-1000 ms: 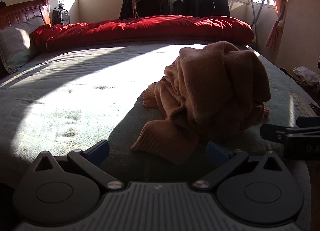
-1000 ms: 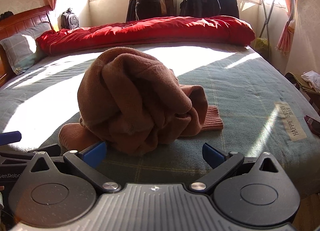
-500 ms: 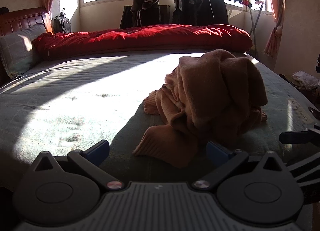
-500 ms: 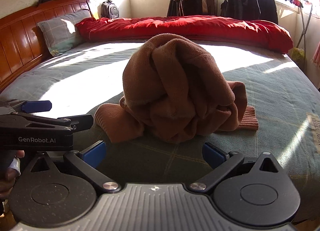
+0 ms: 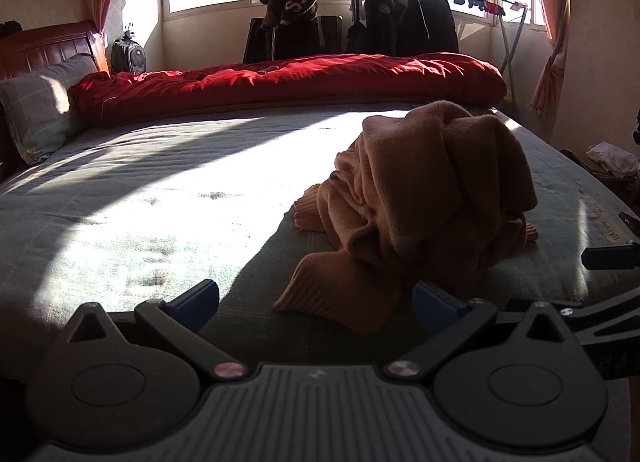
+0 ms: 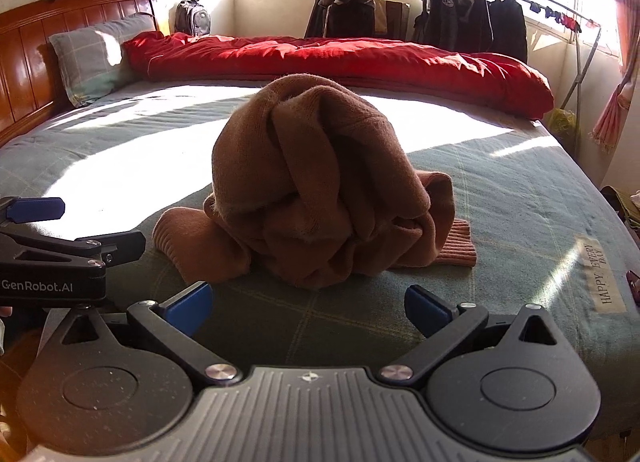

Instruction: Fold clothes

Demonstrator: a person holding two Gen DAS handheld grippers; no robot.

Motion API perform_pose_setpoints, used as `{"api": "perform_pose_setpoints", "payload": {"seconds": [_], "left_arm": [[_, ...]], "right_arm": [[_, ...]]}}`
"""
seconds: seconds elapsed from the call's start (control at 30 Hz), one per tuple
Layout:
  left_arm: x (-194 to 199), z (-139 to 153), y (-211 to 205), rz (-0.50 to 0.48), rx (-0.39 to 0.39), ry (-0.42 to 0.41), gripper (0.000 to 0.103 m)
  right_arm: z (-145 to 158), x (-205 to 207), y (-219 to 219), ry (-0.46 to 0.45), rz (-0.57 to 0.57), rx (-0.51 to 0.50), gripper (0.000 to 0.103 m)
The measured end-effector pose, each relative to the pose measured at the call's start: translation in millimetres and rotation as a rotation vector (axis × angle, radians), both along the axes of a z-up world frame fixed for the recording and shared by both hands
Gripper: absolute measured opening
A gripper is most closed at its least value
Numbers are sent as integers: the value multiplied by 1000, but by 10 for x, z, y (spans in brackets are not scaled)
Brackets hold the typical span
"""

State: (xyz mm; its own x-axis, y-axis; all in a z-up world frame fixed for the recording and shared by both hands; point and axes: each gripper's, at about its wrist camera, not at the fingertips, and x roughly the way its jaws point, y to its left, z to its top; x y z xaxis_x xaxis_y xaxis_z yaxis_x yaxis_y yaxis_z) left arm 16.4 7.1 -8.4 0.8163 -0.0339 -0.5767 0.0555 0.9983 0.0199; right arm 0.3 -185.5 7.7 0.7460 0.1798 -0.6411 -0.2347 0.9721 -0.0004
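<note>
A crumpled brown knitted sweater sits in a tall heap on the grey-green checked bedsheet, near the foot-side edge of the bed. In the right wrist view the heap rises at 12 o'clock, dead ahead of the right gripper, whose blue-tipped jaws are spread wide and hold nothing. One ribbed cuff lies flat on the sheet at about 2 o'clock from the gripper; a rounded sleeve end lies at about 11 o'clock.

In the left wrist view the same sweater stands at about 1 o'clock from the left gripper. Its jaws are also spread apart and empty. A ribbed sleeve end lies on the sheet between the two blue fingertips, closer to the right one; I cannot tell whether it touches it.

Each gripper shows in the other's view: the left one at 9 o'clock in the right wrist view, the right one at 3 o'clock in the left wrist view.

At the far side of the bed, at 12 o'clock, a long red quilt lies rolled across the sheet. A grey checked pillow leans against the wooden headboard at 10 o'clock. Dark jackets hang on a metal clothes rack by the sunlit windows. A cloth label reading "HAPPY EVERY DAY" is on the sheet at 3 o'clock.
</note>
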Motion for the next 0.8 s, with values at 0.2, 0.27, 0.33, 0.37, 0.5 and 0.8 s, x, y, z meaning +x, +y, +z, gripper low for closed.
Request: {"api": "perform_pose_setpoints", "payload": {"seconds": [0.2,0.27,0.33,0.37,0.5,0.8], "left_arm": [[6,-6,34,7,-33,3,102],[0,-11,30,2,-36,2,102],[0,-21,20,-4,-34,7,102],[1,-27,15,-5,-33,11,102],[10,-41,0,-3,-32,26,102],[3,-42,-56,-10,-5,25,102]], "right_arm": [[7,18,-63,1,-16,14,103],[4,20,-72,6,-16,21,103],[2,19,-78,8,-16,26,103],[2,18,-79,8,-17,27,103],[2,17,-79,10,-19,30,103],[22,12,-151,1,-31,50,103]]}}
